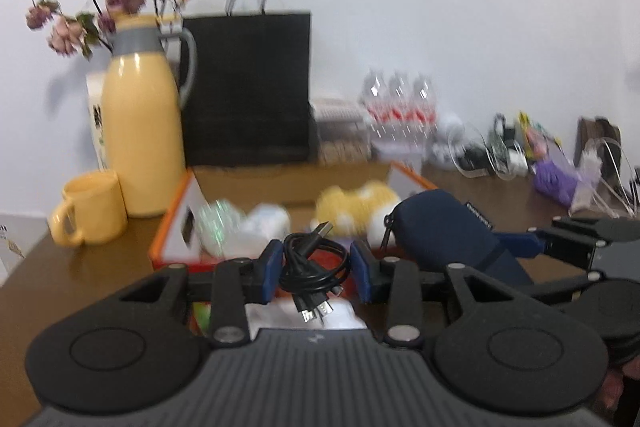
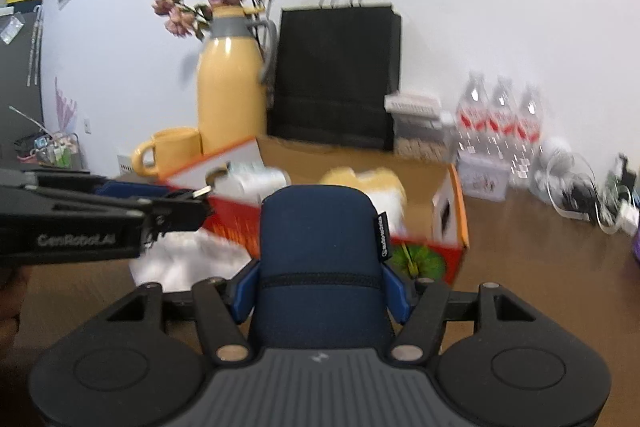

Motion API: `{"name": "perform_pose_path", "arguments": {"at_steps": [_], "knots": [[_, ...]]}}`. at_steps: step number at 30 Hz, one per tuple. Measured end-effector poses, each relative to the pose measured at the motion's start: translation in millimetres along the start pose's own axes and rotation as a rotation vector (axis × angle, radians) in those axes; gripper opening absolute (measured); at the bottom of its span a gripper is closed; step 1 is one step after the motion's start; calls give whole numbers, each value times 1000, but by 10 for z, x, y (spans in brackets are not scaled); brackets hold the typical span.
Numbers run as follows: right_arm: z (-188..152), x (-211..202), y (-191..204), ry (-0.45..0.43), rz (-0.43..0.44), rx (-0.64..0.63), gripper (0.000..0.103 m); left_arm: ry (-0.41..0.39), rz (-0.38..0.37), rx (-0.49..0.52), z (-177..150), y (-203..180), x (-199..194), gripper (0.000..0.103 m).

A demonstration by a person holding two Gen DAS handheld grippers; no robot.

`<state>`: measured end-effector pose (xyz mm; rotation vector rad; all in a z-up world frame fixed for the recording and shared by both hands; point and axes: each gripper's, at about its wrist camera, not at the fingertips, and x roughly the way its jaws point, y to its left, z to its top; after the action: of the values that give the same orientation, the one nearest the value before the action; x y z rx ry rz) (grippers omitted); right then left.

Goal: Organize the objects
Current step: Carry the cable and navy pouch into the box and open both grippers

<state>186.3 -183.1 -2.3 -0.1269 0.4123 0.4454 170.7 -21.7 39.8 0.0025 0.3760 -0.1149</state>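
A coiled black USB cable [image 1: 312, 267] is pinched between the blue pads of my left gripper [image 1: 316, 257], raised above the wooden table in front of an open orange-edged box [image 1: 176, 219]. My right gripper [image 2: 320, 287] is shut on a navy zip pouch [image 2: 320, 235], which stands upright between its fingers, near the box's front wall [image 2: 424, 247]. The pouch [image 1: 440, 231] also shows at the right of the left wrist view. In the right wrist view the left gripper [image 2: 192, 205] reaches in from the left. A yellow plush toy [image 1: 356, 205] and a white item [image 1: 264, 223] lie in the box.
A yellow thermos jug [image 1: 140, 131] with dried flowers behind it and a yellow mug [image 1: 90, 213] stand left of the box. A black paper bag [image 1: 248, 87] is behind it. Water bottles [image 1: 400, 107], tangled cables and a purple item [image 1: 554, 181] crowd the right. White wrapping [image 2: 188, 259] lies below.
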Motion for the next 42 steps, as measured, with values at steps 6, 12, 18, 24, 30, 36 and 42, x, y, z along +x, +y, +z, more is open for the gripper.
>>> {"name": "perform_pose_path", "arguments": {"at_steps": [6, 12, 18, 24, 30, 36, 42], "knots": [[430, 268, 105, -44, -4, -9, 62, -60, 27, -47, 331, 226, 174, 38], [722, 737, 144, -26, -3, 31, 62, -67, 52, -111, 491, 470, 483, 38], [787, 1277, 103, 22, -28, 79, 62, -32, 78, -151, 512, 694, 927, 38], [752, 1602, -5, 45, -45, 96, 62, 21, 80, -164, 435, 865, 1298, 38], [696, 1771, -156, 66, -59, 109, 62, 40, 78, -135, 369, 893, 1460, 38], [685, 1741, -182, 54, -54, 115, 70, 42, 71, -105, 338, 857, 1472, 50], [701, 1618, -201, 17, -95, 105, 102, -30, 105, -98, 385, 805, 1331, 103]]}}
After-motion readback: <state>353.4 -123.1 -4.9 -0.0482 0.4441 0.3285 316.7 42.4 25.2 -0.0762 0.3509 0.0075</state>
